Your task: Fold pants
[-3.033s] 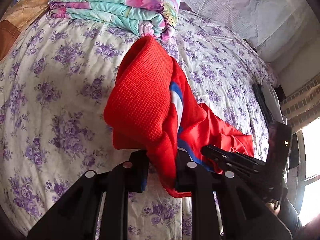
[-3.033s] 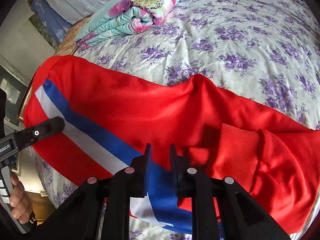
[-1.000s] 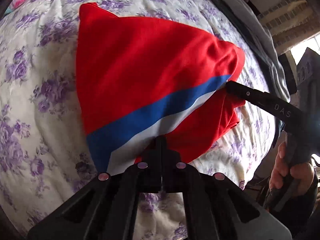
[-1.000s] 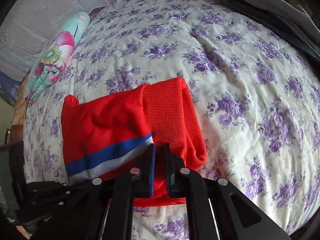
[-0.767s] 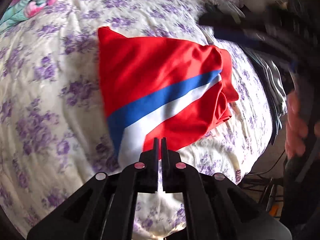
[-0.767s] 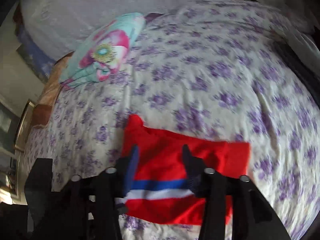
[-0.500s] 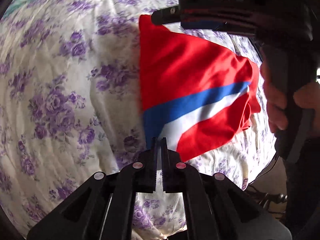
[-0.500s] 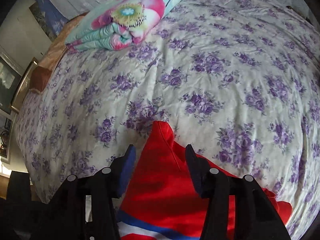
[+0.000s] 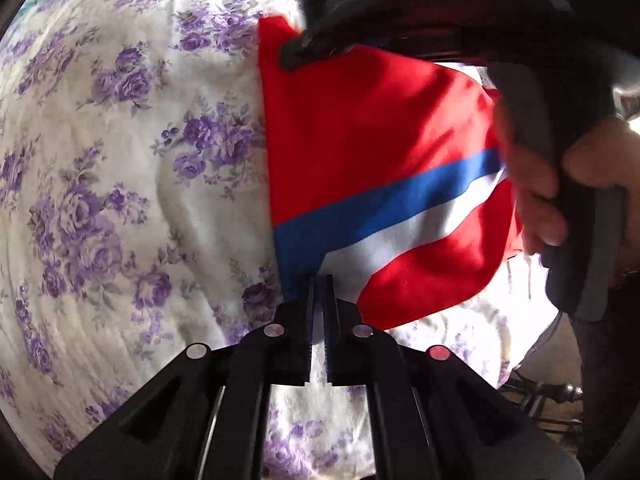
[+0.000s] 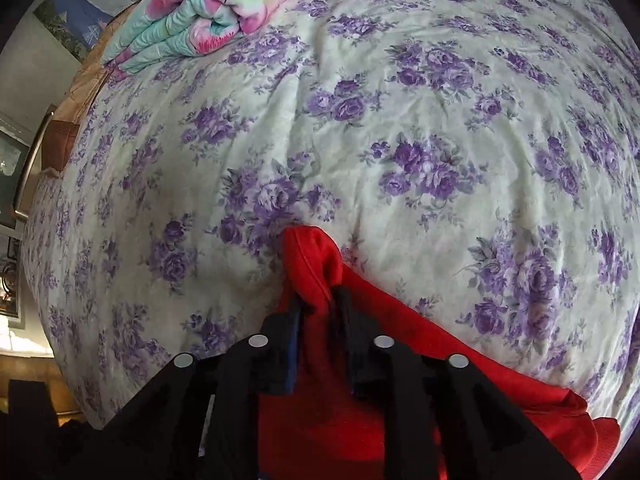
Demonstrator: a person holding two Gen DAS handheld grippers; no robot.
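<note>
The red pants (image 9: 360, 128) with a blue and white stripe lie folded on the flowered bedspread (image 9: 120, 160). My left gripper (image 9: 319, 284) is shut on the pants' near edge at the stripe. My right gripper (image 10: 318, 300) is shut on the far corner of the pants (image 10: 312, 256) and presses it down on the bed. It also shows in the left wrist view (image 9: 296, 54), reaching in from the upper right with the person's hand (image 9: 536, 184) on its handle.
A folded flowered quilt (image 10: 208, 12) lies at the head of the bed. The bed's edge (image 9: 500, 340) drops off near right in the left wrist view, with dark cables and floor beyond. A wooden bed frame (image 10: 36, 152) runs along the left.
Both grippers laid the pants folded on the bed. The right gripper let go, swung over to the far corner and closed on it. The left gripper stayed shut at the striped edge.
</note>
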